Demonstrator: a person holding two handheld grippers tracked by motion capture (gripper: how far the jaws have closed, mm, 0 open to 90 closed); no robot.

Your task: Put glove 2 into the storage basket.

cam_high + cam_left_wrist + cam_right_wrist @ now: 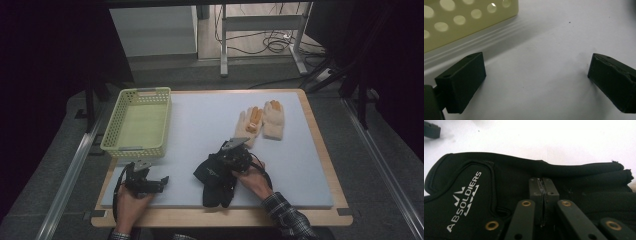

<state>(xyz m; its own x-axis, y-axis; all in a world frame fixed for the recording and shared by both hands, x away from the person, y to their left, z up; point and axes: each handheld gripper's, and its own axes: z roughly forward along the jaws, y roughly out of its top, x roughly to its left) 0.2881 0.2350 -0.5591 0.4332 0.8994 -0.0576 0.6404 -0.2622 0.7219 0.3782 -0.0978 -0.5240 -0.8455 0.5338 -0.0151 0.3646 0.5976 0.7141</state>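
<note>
Here, at the near middle of the padded table (300, 165), my right gripper (543, 192) sits pressed onto the black glove (216, 176), its jaws drawn together until almost no gap shows between them. I judge that a fold of the fabric is pinched there, though the jaw tips lie so flat against the dark cloth that I cannot be sure how much is caught. The glove lies flat on the pad, its white lettering just left of the jaws in the right gripper view, with what looks like a second black layer beyond them.

Well off to the left, my left gripper (150, 184) rests low over bare pad, jaws spread wide and holding nothing. Just ahead of it stands the green basket (139, 122), whose perforated wall fills the upper corner of the left gripper view; nothing lies in it. Ahead and to the right of the right gripper, the cream gloves (264, 120) with orange fingertips lie untouched.

By my reading, the sorting has barely begun: one grasp in hand, nothing yet in the basket, and every glove left to move.
</note>
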